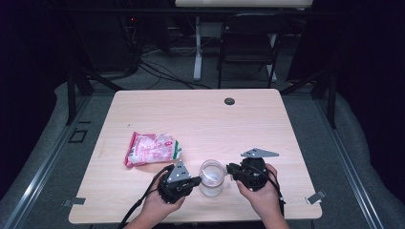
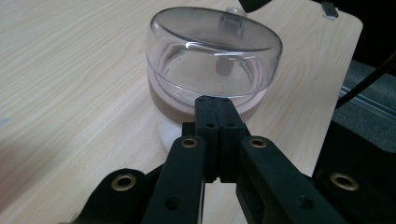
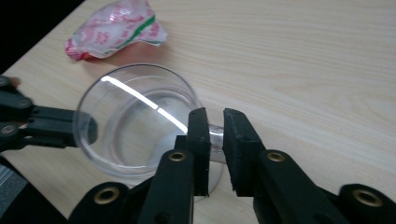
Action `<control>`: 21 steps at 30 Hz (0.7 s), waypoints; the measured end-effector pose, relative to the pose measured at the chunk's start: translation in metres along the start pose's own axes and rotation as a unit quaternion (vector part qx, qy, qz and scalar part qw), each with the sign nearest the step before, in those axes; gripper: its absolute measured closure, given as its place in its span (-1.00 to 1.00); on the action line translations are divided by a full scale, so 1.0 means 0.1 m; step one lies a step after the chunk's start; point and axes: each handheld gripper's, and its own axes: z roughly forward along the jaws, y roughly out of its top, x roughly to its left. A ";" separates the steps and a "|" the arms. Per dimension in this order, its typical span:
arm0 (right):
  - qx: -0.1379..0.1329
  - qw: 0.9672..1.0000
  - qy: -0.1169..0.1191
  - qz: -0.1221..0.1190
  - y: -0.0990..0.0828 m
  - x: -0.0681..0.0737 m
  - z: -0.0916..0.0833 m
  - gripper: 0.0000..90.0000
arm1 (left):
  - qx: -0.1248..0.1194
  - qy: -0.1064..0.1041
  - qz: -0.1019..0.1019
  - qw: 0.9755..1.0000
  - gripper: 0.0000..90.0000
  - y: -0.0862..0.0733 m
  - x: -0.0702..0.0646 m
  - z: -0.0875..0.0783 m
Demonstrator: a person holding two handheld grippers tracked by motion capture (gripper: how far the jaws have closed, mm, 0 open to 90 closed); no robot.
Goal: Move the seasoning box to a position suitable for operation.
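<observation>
A clear lidded jar (image 1: 211, 177) stands near the table's front edge between my two grippers. In the left gripper view the jar (image 2: 215, 56) is just ahead of my left gripper (image 2: 218, 105), whose jaws are shut with nothing between them, their tips against the lid's rim. My left gripper (image 1: 198, 180) is on the jar's left. My right gripper (image 1: 229, 168) is at its right. In the right gripper view the jar (image 3: 135, 121) is seen from above, and my right gripper (image 3: 215, 119) has its jaws slightly apart astride a small clear tab on the rim.
A pink and white snack bag (image 1: 152, 149) with a green stripe lies left of the jar, also seen as the bag (image 3: 114, 28). The wooden table (image 1: 191, 114) has a dark grommet (image 1: 229, 101) at the back. A chair (image 1: 248, 43) stands beyond it.
</observation>
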 end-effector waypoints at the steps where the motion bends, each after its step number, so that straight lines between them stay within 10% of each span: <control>1: 0.000 1.000 0.004 -0.005 0.00 0.01 -0.02 0.75 | -0.001 -0.001 0.000 1.000 1.00 0.01 0.00 -0.01; 21: -0.023 0.987 0.013 -0.161 -0.14 0.41 -0.17 0.01 | -0.042 0.006 -0.015 0.999 0.59 0.26 -0.01 -0.04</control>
